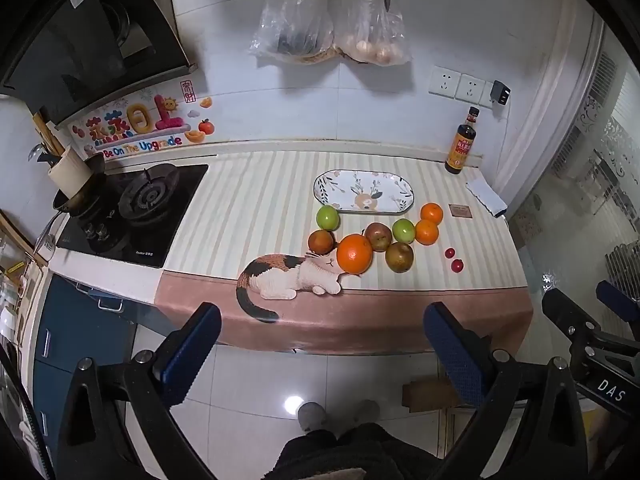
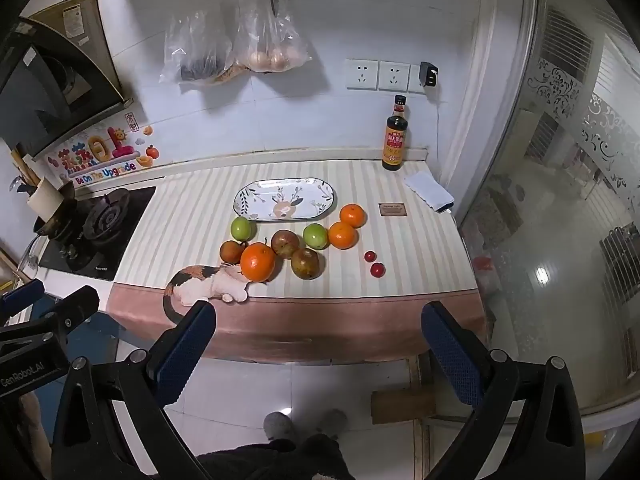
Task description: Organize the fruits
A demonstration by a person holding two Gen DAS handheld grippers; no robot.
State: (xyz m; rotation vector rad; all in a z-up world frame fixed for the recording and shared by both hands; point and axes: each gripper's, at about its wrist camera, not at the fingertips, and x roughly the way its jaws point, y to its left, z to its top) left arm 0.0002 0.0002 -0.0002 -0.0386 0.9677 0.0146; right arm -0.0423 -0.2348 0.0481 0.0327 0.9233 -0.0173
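Black angular frames on left gripper [image 1: 322, 340] and right gripper [image 2: 318, 338], each with silver screws. Fingers [image 1: 448, 350] faced with dark blue dimpled pads. White lettering "DAS" and "GenRobot.AI" on side housings. Grey slippers [image 2: 278, 424], dark trousers below.

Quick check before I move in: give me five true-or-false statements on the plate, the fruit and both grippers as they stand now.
1. The oval plate holds no fruit. True.
2. The left gripper is shut on an orange. False: it is open, holding nothing, short of the counter.
3. Two green fruits lie on the cloth. True.
4. The big orange lies on the plate. False: it rests on the cloth by the printed cat.
5. The right gripper is open. True.
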